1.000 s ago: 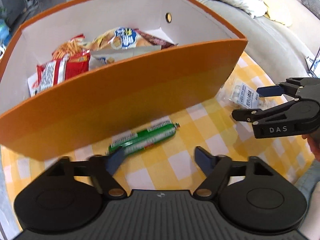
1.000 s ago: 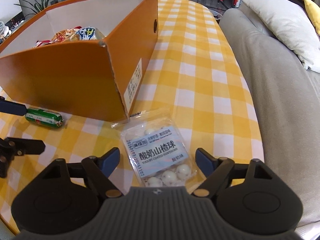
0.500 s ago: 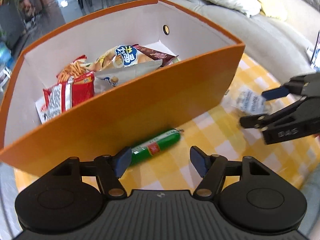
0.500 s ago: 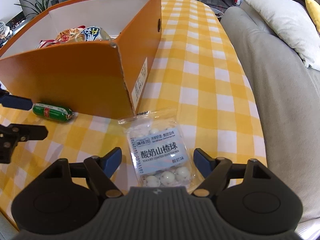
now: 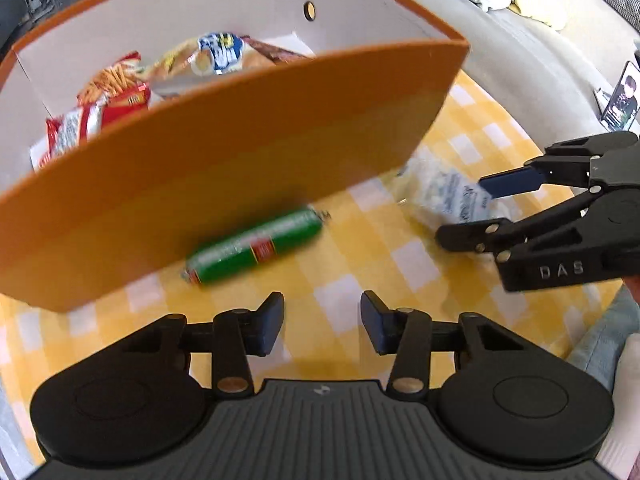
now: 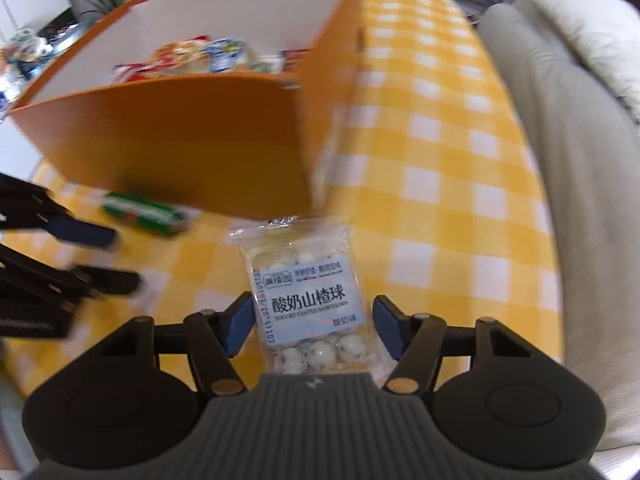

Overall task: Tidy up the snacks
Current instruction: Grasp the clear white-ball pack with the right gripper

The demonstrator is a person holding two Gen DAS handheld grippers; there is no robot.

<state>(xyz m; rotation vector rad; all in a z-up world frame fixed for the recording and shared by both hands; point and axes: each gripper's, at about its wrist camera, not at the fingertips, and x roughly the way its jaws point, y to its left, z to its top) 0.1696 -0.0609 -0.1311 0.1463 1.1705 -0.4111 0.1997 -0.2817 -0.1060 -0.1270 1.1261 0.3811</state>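
Snacks mostly sit in the orange box (image 5: 248, 152) already, filling the upper left of the left wrist view: a red fries bag (image 5: 116, 92) and a blue-and-white chip bag (image 5: 216, 54) against its white inside. Two strays lie on the yellow checked surface (image 6: 436, 184). The green sausage (image 5: 256, 246) lies right by the box's front wall, mid-frame, with the left tongs (image 5: 322, 326) below it, closing but with nothing between the jaws, only cloth. The clear yogurt hawthorn ball packet (image 6: 306, 300) sits bottom centre of the right wrist view, just off the box corner. The right tongs (image 6: 312, 326) are closing around it, a blue pad (image 6: 240, 324) on each side; can't tell if they press yet. Grey sofa (image 6: 580, 200) at right.
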